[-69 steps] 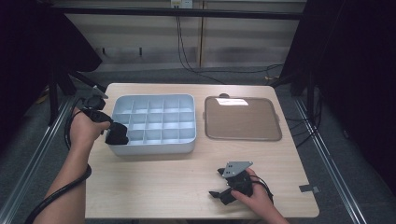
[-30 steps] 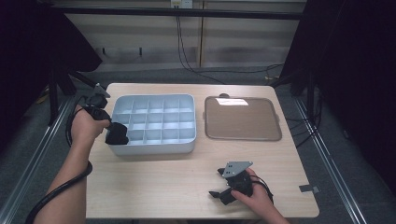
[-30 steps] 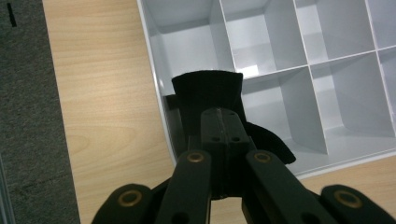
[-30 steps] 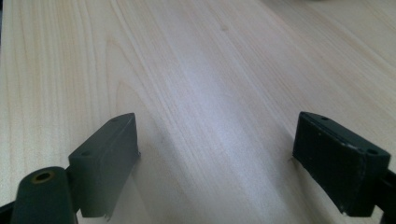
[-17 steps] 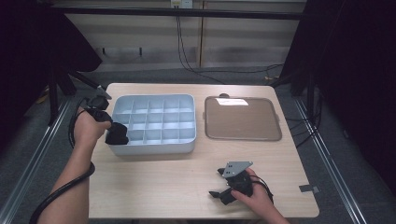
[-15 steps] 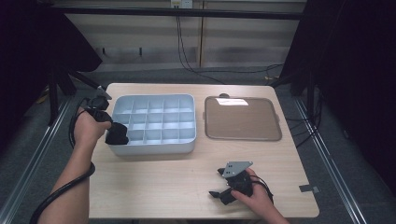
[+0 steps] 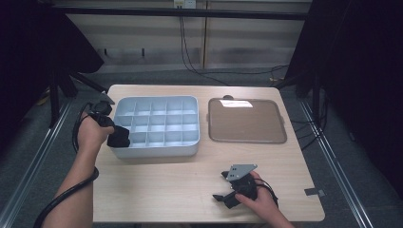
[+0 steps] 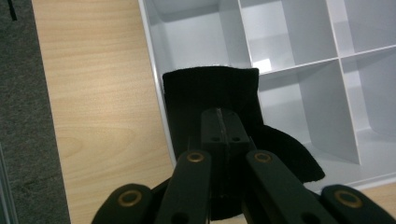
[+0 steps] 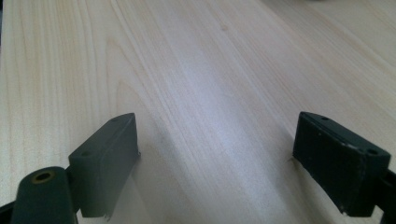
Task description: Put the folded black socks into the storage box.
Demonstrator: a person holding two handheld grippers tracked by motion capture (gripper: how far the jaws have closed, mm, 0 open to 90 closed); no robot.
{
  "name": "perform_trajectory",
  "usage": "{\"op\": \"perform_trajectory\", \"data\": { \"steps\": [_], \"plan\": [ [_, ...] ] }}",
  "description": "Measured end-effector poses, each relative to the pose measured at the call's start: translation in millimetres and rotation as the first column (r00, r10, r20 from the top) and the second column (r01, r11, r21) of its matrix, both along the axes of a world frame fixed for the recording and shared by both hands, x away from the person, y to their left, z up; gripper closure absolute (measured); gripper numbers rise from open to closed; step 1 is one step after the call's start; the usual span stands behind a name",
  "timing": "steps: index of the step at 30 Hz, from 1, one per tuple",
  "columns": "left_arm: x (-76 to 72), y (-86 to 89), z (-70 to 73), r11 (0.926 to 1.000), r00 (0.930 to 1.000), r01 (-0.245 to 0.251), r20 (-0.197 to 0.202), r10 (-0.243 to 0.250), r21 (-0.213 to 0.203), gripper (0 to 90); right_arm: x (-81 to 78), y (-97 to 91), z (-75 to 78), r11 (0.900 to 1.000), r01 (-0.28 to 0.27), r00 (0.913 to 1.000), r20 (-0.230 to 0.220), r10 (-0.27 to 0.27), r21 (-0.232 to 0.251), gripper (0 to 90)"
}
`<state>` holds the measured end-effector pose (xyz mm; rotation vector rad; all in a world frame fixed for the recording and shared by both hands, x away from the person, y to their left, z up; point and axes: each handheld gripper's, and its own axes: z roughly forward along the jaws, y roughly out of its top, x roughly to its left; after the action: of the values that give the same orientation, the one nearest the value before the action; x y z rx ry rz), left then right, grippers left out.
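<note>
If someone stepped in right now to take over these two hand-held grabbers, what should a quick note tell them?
Left gripper: shut on a black cloth, held over the front-left corner of the grey divided tray, draped across its rim.
Right gripper: open, holds nothing, resting on the wooden table near the front edge.
Brown flat tray: right of the divided tray, nothing on it.
Done: cloth picked up and brought to the tray.
Left: probably lower the cloth into a corner compartment and let go; which compartment is meant, I cannot tell.

A brown flat tray (image 7: 247, 121) lies on the wooden table (image 7: 157, 185).
</note>
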<state>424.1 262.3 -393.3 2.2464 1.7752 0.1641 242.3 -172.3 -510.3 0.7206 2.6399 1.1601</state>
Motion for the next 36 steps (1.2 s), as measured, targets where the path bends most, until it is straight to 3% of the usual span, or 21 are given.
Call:
{"op": "perform_trajectory", "data": {
  "steps": [26, 36],
  "plan": [
    [2.0, -2.7, -24.1, 0.9999, 0.9993, 0.001, -0.037, -0.001, -0.017, 90.0, -0.1, 0.0, -0.1, 1.0000, 0.000, 1.0000, 0.001, 0.000, 0.000, 13.4],
    [1.3, -4.4, -34.7, 0.9996, 0.9995, -0.005, -0.032, 0.004, -0.029, 90.0, -0.1, 0.0, -0.1, 1.0000, 0.000, 1.0000, 0.001, 0.000, 0.000, 13.3]
  ]
}}
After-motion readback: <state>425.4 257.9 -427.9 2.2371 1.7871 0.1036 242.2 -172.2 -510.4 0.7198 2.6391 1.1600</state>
